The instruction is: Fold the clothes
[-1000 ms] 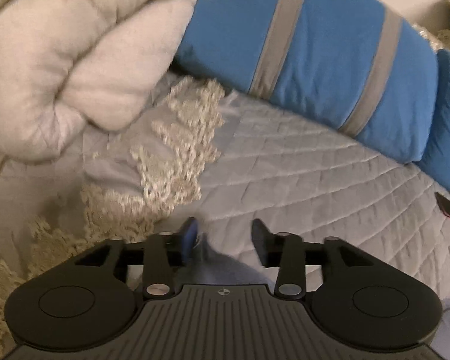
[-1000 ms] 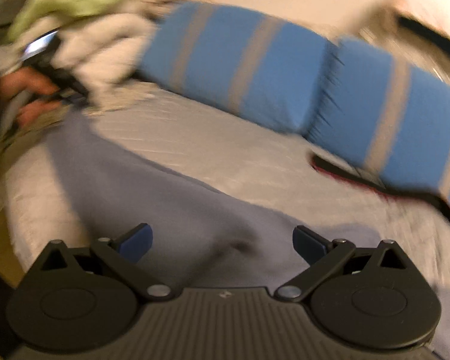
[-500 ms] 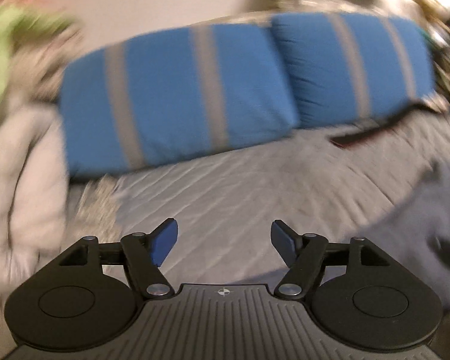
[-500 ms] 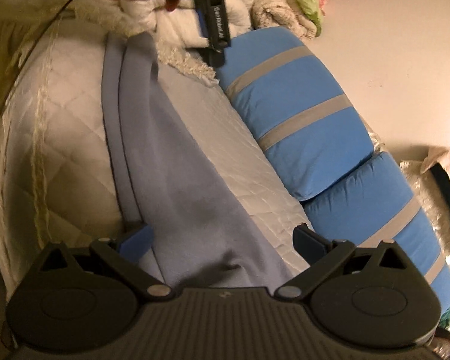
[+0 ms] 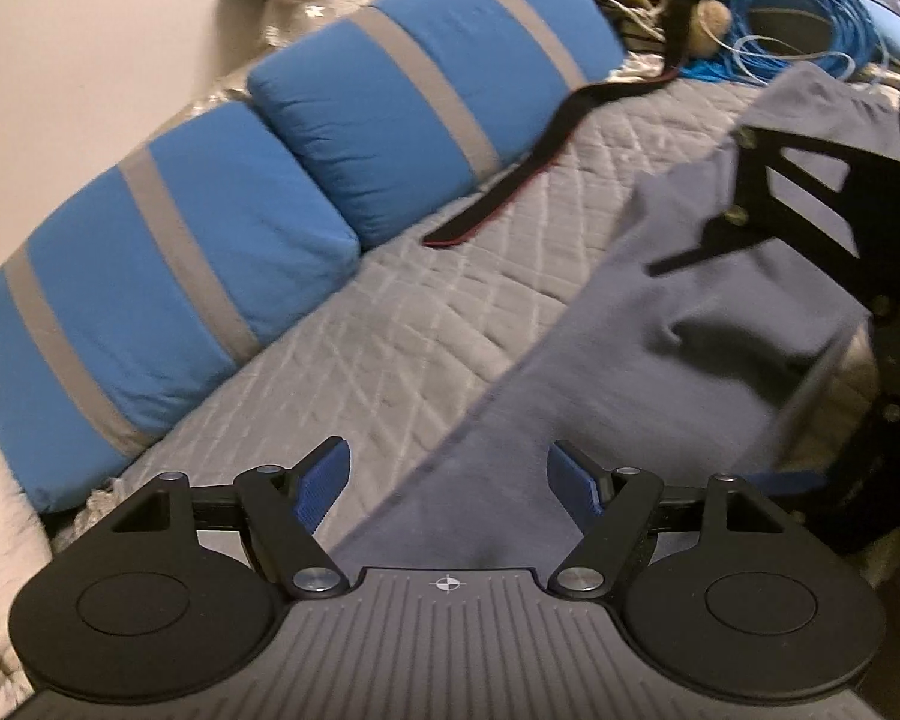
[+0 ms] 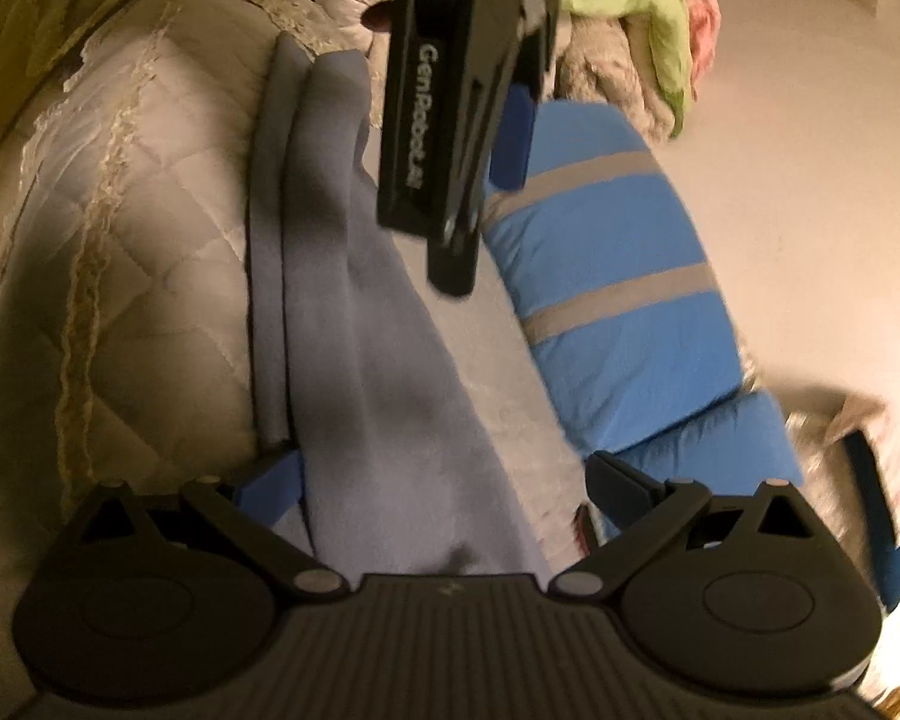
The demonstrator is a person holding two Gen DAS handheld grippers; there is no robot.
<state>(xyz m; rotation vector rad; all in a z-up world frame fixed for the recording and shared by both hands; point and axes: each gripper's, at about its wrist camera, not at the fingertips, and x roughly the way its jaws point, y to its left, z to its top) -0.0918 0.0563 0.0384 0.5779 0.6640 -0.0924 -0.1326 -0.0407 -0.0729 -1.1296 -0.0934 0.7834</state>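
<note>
Two grippers work one grey-blue garment [image 6: 354, 324] lying lengthwise on the quilted bed [image 5: 390, 324] beside blue pillows [image 5: 168, 276] — left gripper [image 5: 447, 477], jaws just opened, empty; right gripper [image 6: 444, 495] spread wide, seemingly unclamped. Next grasp should take the edge squarely.

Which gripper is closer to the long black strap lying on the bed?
Left. The left gripper faces the long black strap across the quilt, while the right gripper sits farther away over the grey-blue garment.
</note>
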